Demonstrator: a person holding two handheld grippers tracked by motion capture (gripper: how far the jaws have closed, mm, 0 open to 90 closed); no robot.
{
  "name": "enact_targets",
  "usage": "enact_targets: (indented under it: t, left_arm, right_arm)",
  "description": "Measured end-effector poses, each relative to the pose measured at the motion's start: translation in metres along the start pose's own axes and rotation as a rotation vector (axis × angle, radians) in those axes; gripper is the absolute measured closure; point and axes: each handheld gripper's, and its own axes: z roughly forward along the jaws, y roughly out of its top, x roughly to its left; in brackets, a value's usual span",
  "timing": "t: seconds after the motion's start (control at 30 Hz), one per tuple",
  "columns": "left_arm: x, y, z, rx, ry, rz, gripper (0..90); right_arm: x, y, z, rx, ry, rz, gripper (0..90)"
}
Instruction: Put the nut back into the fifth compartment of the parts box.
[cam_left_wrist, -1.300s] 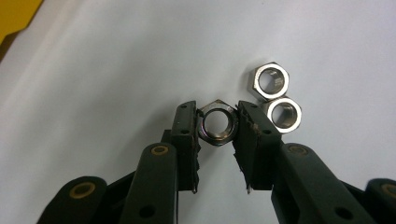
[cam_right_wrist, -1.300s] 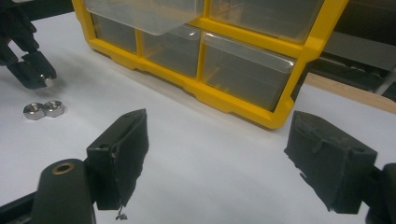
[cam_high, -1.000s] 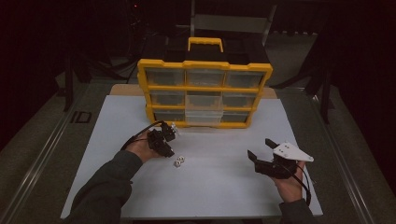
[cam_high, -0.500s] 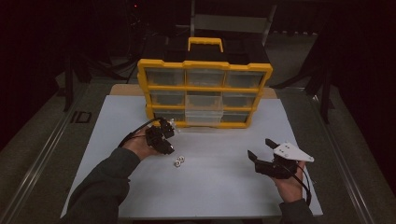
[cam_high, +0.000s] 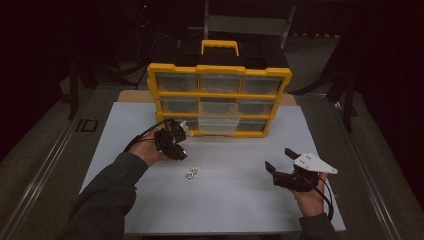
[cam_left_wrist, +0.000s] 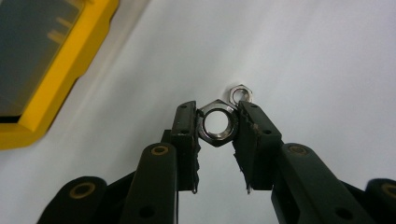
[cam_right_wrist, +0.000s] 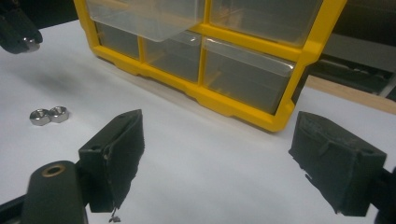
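Note:
My left gripper (cam_high: 179, 151) hovers above the white mat, left of centre, shut on a silver hex nut (cam_left_wrist: 216, 123) that it holds by its flats. Two more hex nuts (cam_high: 191, 173) lie touching on the mat just below and right of it; one of them (cam_left_wrist: 241, 93) shows beyond the held nut. My right gripper (cam_high: 280, 159) rests low at the mat's right, open, with nothing between its fingers. From the right gripper view (cam_right_wrist: 219, 121) the pair of nuts (cam_right_wrist: 49, 115) lies at the left, and the left gripper (cam_right_wrist: 21, 37) with its nut sits in the top left corner.
A yellow drawer organizer (cam_high: 220, 70) with clear drawers stands upright at the back of the white mat (cam_high: 240, 200). Its middle drawer (cam_high: 217, 117) is pulled partly out. Dark floor and black stands surround the table.
My left gripper has risen from the mat and drifted back toward the organizer, carrying one nut. The two other nuts stay on the mat. The right hand has not moved.

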Motion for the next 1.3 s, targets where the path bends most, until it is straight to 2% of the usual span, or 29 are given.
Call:
enact_targets:
  t: [0.47, 1.3]
  left_arm:
    - [0.002, 0.015, -0.028, -0.011, 0.011, 0.029, 69.9]
    - [0.007, 0.045, -0.063, -0.022, 0.014, 0.084, 69.9]
  right_arm:
    - [-0.001, -0.001, 0.000, 0.009, -0.016, 0.015, 10.9]
    - [-0.002, -0.001, -0.001, 0.002, -0.026, 0.009, 10.2]
